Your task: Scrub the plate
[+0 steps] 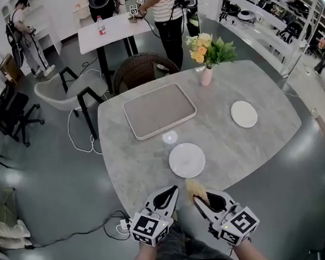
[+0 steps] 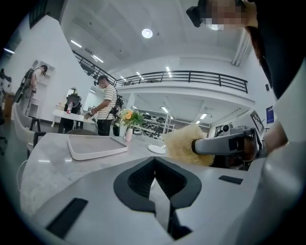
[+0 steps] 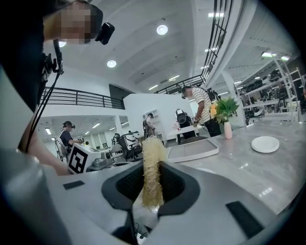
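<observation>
A white plate (image 1: 187, 160) lies on the grey marble table (image 1: 132, 170) near its front edge. A second, smaller white plate (image 1: 244, 114) (image 3: 265, 143) sits further off to the right. My right gripper (image 1: 200, 199) (image 3: 152, 191) hangs at the table's front edge, just short of the near plate, shut on a yellow fibrous scrubber (image 1: 195, 188) (image 3: 152, 165) that sticks out past its tips. To its left my left gripper (image 1: 172, 190) (image 2: 155, 181) holds nothing, its jaws together. The left gripper view shows the scrubber (image 2: 184, 143) from the side.
A grey tray with a white rim (image 1: 159, 109) lies at the table's far left. A pink vase of flowers (image 1: 206, 73) stands at the far edge, and a small clear round object (image 1: 169, 137) sits between tray and near plate. Chairs, another table and people stand beyond.
</observation>
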The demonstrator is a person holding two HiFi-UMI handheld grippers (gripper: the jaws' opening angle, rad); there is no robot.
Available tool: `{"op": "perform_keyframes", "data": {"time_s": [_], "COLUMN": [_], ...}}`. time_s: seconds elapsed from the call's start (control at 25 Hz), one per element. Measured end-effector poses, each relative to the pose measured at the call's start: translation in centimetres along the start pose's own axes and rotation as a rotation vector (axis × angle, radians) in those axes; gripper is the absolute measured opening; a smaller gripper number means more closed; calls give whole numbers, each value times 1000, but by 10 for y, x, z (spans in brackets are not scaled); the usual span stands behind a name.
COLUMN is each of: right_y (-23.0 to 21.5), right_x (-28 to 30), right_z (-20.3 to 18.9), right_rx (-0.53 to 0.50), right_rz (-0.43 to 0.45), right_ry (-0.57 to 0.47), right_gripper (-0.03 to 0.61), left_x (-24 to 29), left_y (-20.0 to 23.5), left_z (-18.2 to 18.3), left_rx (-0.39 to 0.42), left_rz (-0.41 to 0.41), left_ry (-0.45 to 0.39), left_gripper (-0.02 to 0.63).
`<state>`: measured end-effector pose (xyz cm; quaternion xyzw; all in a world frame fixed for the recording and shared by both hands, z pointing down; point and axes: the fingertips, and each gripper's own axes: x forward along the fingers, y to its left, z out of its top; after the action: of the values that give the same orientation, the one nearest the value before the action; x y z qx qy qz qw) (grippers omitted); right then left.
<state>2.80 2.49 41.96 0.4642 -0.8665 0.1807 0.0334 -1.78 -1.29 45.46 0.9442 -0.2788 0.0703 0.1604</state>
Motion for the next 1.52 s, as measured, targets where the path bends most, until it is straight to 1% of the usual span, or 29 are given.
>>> {"op": "perform_keyframes", "data": {"time_s": [0.28, 0.52, 0.72, 0.92, 1.08, 1.2, 1.4, 1.52], "right_y": [-24, -34, -42, -55, -75, -92, -110, -119], "right_x": [26, 45, 59, 67, 72, 81, 96, 102], "right_z": [-7, -13, -18, -27, -35, -41, -54, -60], "right_rx": [34, 34, -5, -96, -214, -350, -624, -780], "right_rz": [-33, -45, -48, -56, -73, -65, 17, 57], "right_ry": [48, 79, 111, 183, 278, 347, 486, 542], "right_gripper": [77, 77, 77, 77, 77, 77, 77, 77], "left_x": [25, 41, 51, 60, 66, 72, 80, 83], "left_y": [23, 32, 40, 45, 57, 73, 87, 91], "left_z": [-2, -5, -8, -21, -32, -39, -57, -68], "left_rx": [-4, 9, 6, -3, -4, -12, -31, -19], "left_rz": [-49, -101, -125, -121, -75, -14, 50, 94], "left_ry": [47, 86, 109, 149, 201, 238, 328, 387], "left_gripper": [12, 12, 12, 12, 12, 14, 14, 14]}}
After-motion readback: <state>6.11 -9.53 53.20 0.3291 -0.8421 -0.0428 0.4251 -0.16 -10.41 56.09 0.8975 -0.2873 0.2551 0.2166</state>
